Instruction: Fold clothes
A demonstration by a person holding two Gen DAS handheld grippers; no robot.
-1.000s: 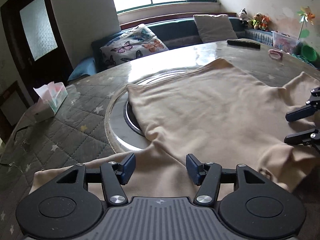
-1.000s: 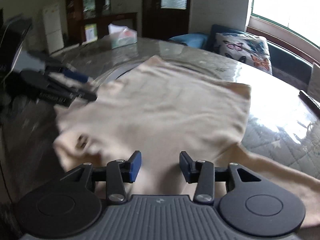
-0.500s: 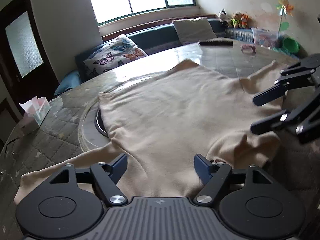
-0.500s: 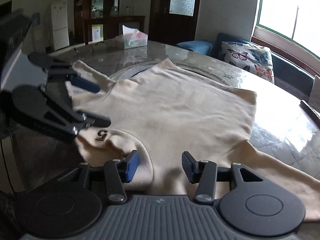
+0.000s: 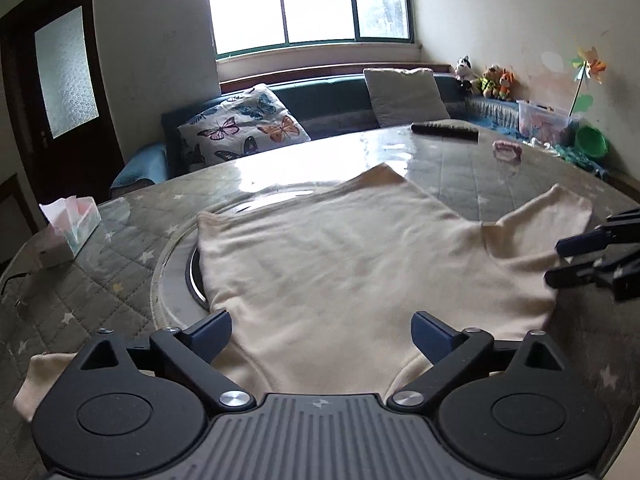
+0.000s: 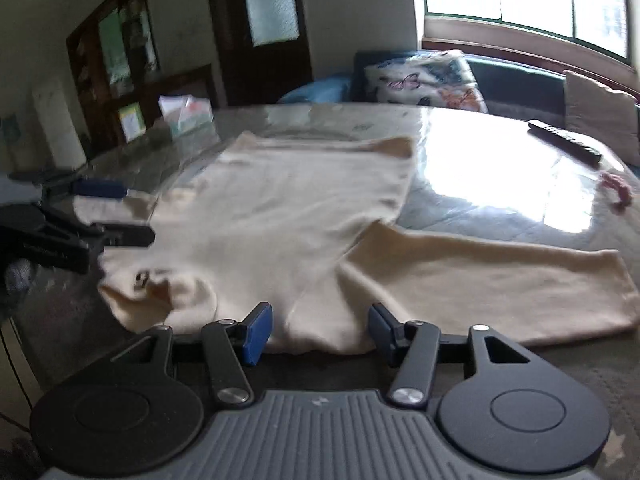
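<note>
A cream long-sleeved top (image 5: 352,272) lies spread flat on the round table, hem toward the far side. It also shows in the right wrist view (image 6: 280,216), with one sleeve (image 6: 492,284) stretched to the right and a dark label by the collar (image 6: 141,278). My left gripper (image 5: 321,333) is open and empty over the near edge of the top. My right gripper (image 6: 320,332) is open and empty at the shoulder edge. In the left wrist view the right gripper (image 5: 560,262) is at the right, by the other sleeve (image 5: 548,216).
The table (image 5: 80,280) has a quilted star cover under glass and a round inset (image 5: 176,280). A tissue box (image 5: 68,228) stands at the left. A remote (image 5: 444,130) and a small pink item (image 5: 507,150) lie at the far side. A sofa with cushions (image 5: 240,128) is behind.
Both grippers have pulled back toward the near edge and apart. The left jaws have opened wider. The top lies flatter, with the collar fold smoothed.
</note>
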